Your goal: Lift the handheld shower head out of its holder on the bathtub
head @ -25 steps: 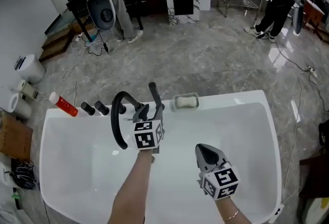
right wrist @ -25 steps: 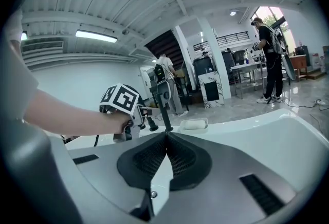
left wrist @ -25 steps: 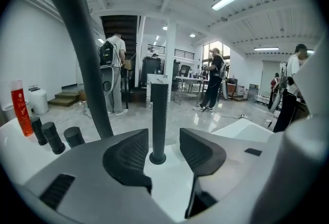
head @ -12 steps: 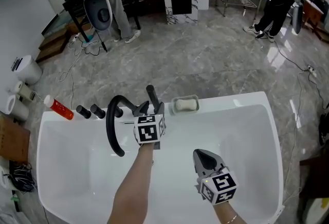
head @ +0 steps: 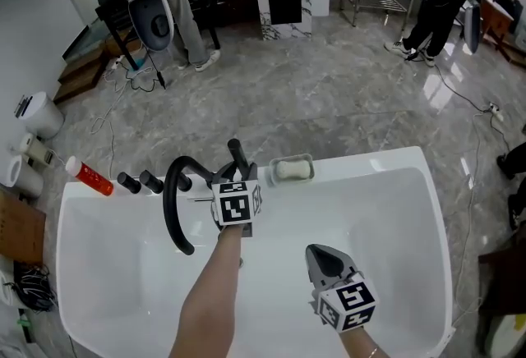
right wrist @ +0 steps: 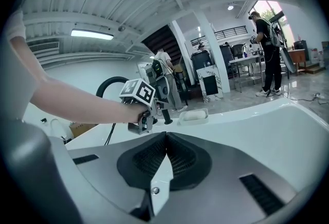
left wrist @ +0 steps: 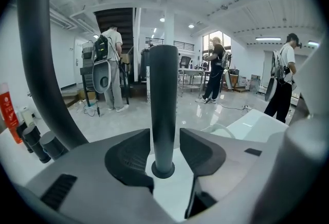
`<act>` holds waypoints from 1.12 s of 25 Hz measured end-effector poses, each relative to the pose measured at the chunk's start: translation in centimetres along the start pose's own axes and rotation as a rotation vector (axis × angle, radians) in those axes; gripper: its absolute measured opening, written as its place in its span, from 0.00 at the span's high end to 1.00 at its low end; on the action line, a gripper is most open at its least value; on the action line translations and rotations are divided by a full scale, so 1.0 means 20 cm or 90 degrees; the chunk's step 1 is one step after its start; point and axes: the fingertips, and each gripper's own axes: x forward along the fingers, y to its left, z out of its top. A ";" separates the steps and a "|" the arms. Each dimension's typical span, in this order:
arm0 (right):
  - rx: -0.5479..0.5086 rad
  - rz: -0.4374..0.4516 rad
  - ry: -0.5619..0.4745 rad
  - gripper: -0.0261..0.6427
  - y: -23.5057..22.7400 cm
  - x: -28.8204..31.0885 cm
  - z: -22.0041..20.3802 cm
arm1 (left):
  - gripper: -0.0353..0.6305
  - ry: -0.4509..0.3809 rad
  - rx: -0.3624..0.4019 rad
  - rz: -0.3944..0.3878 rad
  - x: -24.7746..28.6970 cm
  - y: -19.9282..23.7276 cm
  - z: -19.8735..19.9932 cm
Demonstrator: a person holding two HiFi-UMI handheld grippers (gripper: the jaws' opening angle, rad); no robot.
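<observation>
Shower head: dark straight wand, upright, foot seated in round holder on the far rim of the tub. Not lifted.

Left hand-held gripper: jaws set narrow, one on each side of the wand just above the holder. Left pad looks to be at the wand. A thin gap shows at the right pad. No firm clamp seen.

Just left of this hand-held gripper: black arched spout, curving out over the basin. Further left along the rim: two black knobs, side by side. Past them, a red bottle lying at the tub's corner.

Just right of it, on the same rim: soap dish with a pale bar in it.

Right hand-held gripper: jaws pressed together, nothing between them. Held over the white basin, nearer the person and right of the left one, well apart from it. Its view looks across at the left one and the soap dish.

Beyond the rim, ahead of both: grey stone floor, cables, people standing far off.
</observation>
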 end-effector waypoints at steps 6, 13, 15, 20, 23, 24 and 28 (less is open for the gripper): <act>0.002 -0.004 0.000 0.95 -0.01 -0.02 0.00 | 0.73 -0.002 -0.001 0.012 0.00 -0.01 0.00; 0.002 -0.013 -0.007 0.95 0.01 -0.13 0.11 | 0.73 0.010 0.000 0.019 -0.13 -0.04 0.03; 0.004 -0.015 -0.013 0.95 0.02 -0.18 0.16 | 0.73 -0.006 -0.004 0.023 -0.21 -0.05 0.08; 0.001 -0.014 -0.031 0.95 0.07 -0.30 0.32 | 0.73 -0.033 -0.004 0.028 -0.41 -0.11 0.26; -0.005 -0.012 -0.043 0.95 0.11 -0.38 0.44 | 0.73 -0.048 0.001 0.030 -0.54 -0.14 0.37; -0.007 -0.013 -0.048 0.95 0.12 -0.41 0.47 | 0.73 -0.052 0.005 0.030 -0.59 -0.15 0.41; -0.014 -0.017 -0.069 0.95 0.17 -0.53 0.62 | 0.73 -0.071 0.022 0.026 -0.76 -0.20 0.57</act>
